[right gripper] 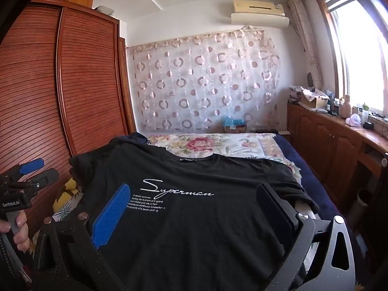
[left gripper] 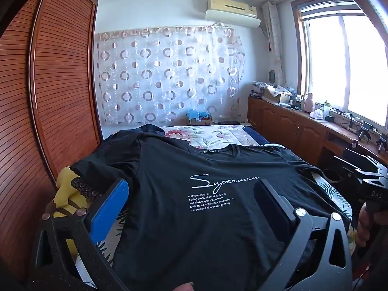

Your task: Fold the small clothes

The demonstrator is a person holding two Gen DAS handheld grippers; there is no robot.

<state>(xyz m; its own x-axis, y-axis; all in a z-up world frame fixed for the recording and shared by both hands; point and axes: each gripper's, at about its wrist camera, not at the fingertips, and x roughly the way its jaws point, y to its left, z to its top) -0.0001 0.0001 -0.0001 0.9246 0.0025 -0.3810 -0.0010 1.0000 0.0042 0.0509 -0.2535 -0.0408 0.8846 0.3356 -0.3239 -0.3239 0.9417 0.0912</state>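
Lying flat on the bed (right gripper: 312, 181), front up, a black T-shirt (left gripper: 206, 194) waits between two wide-open grippers.

The shirt is spread over the bed's floral cover (right gripper: 218, 145), collar toward the far wall and the white script "Superman" (left gripper: 223, 181) readable from the near end, with one sleeve reaching toward the slatted wooden wardrobe (right gripper: 84, 84) and the other toward the long wooden counter (right gripper: 339, 131) under the window. The left gripper (left gripper: 194, 201) hangs just above the near hem with its jaws fully apart, nothing between them but the cloth below; the right gripper (right gripper: 194, 208) hovers likewise beside it, jaws spread, clamped on nothing. A yellow garment (left gripper: 65, 189) lies at the shirt's wardrobe-side edge.
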